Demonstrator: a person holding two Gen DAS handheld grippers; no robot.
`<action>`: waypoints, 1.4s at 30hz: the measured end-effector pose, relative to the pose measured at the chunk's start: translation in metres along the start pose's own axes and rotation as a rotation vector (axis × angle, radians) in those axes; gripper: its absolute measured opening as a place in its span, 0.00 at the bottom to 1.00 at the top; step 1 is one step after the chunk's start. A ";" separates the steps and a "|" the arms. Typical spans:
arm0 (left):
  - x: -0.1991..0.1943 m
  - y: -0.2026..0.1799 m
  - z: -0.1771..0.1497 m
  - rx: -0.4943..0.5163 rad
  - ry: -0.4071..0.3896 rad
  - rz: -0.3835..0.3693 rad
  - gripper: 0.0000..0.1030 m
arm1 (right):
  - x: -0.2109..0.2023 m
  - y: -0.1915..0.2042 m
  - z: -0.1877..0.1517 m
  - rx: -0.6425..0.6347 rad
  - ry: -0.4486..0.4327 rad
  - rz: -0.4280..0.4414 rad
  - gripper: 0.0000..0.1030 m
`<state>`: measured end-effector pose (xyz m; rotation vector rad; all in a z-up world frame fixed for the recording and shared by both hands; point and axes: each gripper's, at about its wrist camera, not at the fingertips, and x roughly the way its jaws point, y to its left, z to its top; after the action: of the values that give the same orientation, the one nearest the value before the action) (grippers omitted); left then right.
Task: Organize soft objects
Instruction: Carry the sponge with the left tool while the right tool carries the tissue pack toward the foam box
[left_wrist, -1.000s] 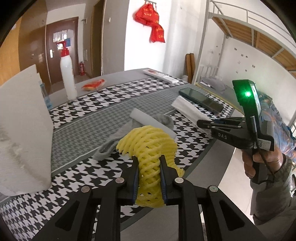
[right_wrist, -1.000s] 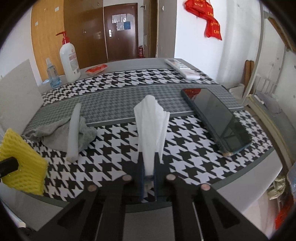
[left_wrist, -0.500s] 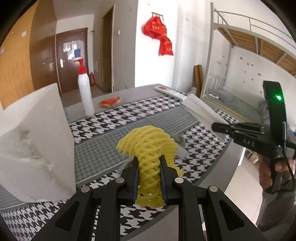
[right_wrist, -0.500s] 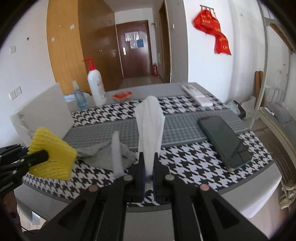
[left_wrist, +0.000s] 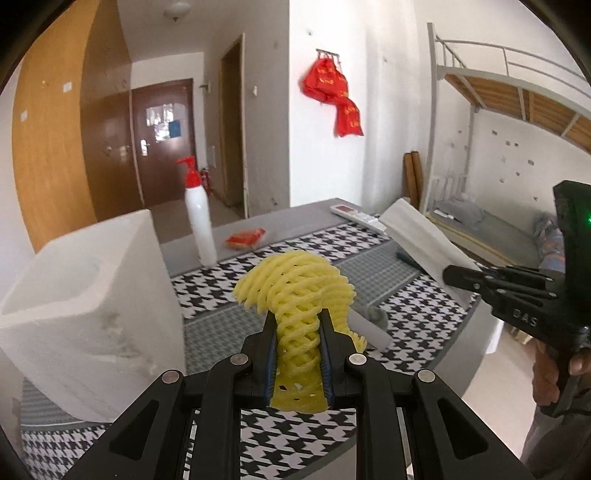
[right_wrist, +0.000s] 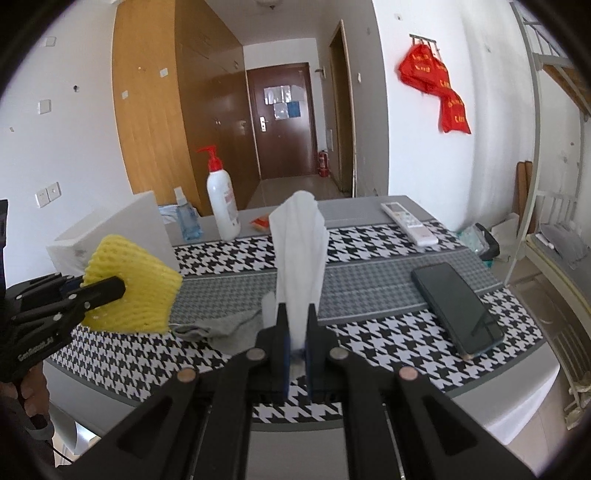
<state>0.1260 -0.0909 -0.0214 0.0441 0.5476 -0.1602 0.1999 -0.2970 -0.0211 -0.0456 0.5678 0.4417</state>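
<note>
The left gripper holds its jaws clamped on the yellow foam net, aloft beside the white foam box. The right gripper pinches a white foam sheet above the surface. Risk: the compressible net may slip out during transfer.

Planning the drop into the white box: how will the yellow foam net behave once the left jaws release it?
The yellow foam net bulges wide above the left gripper yet pinches thin between the jaws, so it is probably springy and will re-expand. Its open mesh suggests it is very light and may bounce or catch on the white box rim. Breakage seems unlikely.
</note>
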 end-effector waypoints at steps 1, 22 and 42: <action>-0.001 0.002 0.002 -0.006 -0.003 0.007 0.20 | -0.001 0.003 0.001 -0.006 -0.005 0.003 0.08; -0.029 0.022 0.028 -0.001 -0.133 0.132 0.20 | -0.011 0.034 0.027 -0.056 -0.086 0.059 0.08; -0.061 0.058 0.046 -0.056 -0.220 0.226 0.20 | -0.008 0.071 0.051 -0.126 -0.135 0.160 0.08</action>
<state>0.1081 -0.0294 0.0496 0.0330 0.3243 0.0711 0.1906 -0.2275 0.0319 -0.0904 0.4116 0.6308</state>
